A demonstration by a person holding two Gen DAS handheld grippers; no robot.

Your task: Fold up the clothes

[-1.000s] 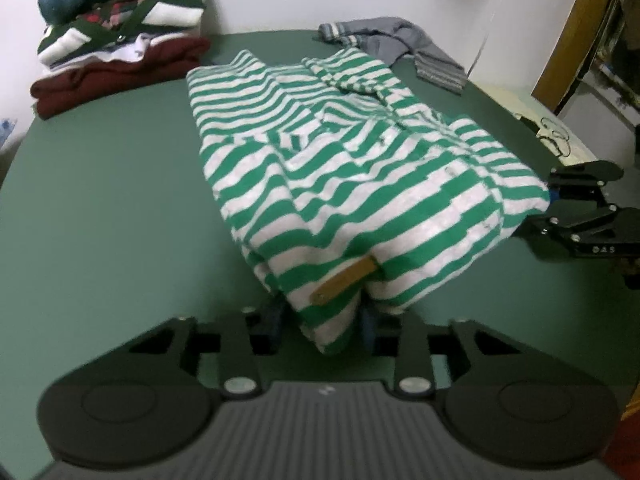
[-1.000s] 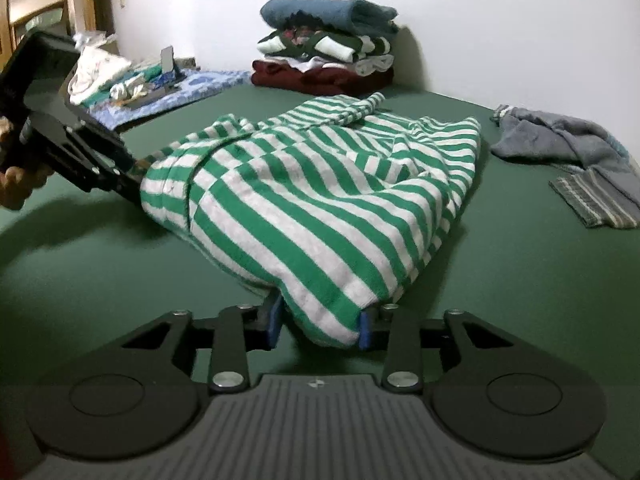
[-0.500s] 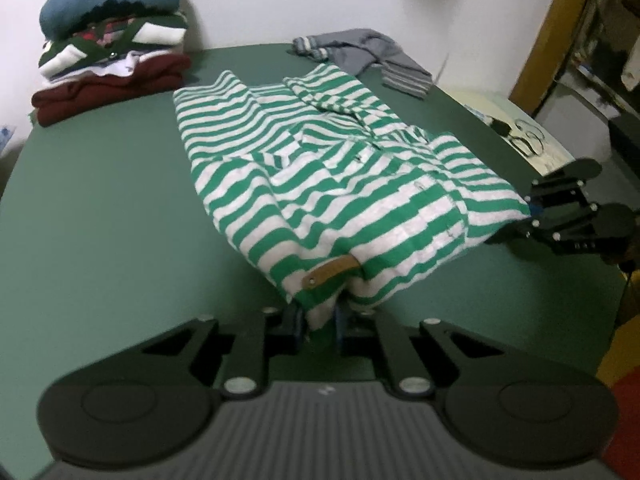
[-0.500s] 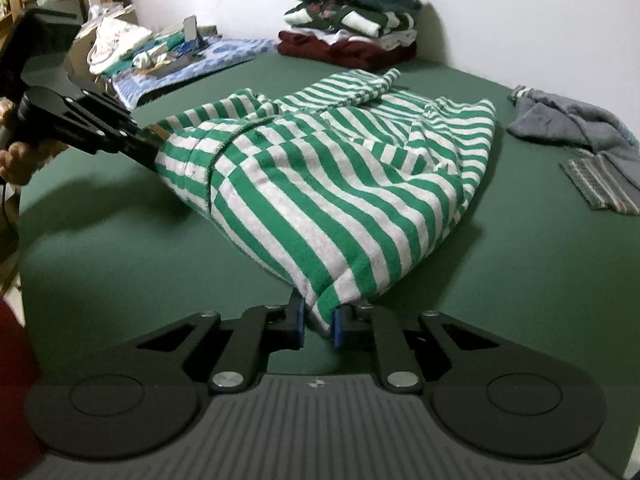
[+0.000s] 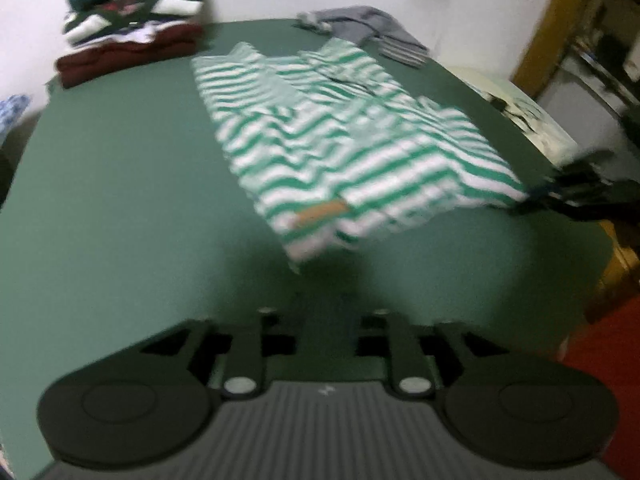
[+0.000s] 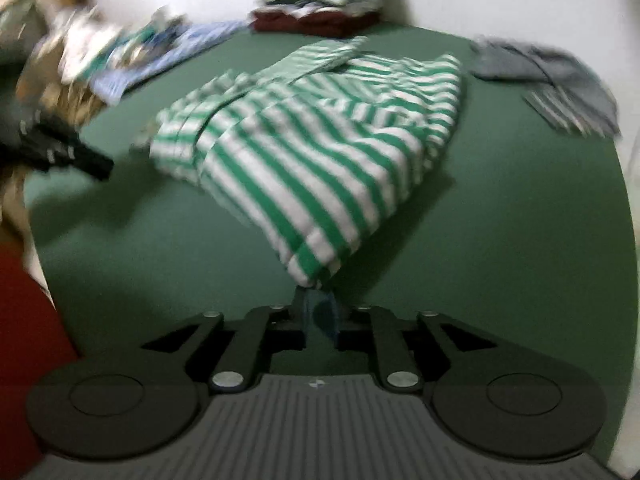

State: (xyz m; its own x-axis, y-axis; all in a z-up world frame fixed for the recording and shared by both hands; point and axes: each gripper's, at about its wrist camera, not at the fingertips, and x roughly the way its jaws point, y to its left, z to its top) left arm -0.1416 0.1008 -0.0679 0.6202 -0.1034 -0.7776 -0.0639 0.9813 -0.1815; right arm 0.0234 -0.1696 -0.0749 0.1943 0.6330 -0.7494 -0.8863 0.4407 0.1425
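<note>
Left claw: jaws apart with nothing between them; they have just been opening, and the near hem corner of the striped garment lies free on the green desk a little ahead of the tips.
Right claw: jaws close together, a hem corner of the garment reaching down to their tips; the picture is too blurred to say whether the pads pinch it, so I cannot tell.
Where the garment lies: mid-desk, a loose, partly folded heap, its near right corner raised toward the right claw.
How it handles: judged soft, light knit; it sags, drapes and creases readily, and slides easily over the smooth desk.
Where to take hold: hem corners or a doubled fold edge, pinching all layers; the tan tab marks the corner nearest the left claw.
Things around: folded stack against the far wall; grey garment crumpled at the far edge; assorted cloths off the desk's left side.
In the way: nothing lies between either claw and the garment; the grey garment sits just beyond its far end and could crowd a fold made that way.
</note>
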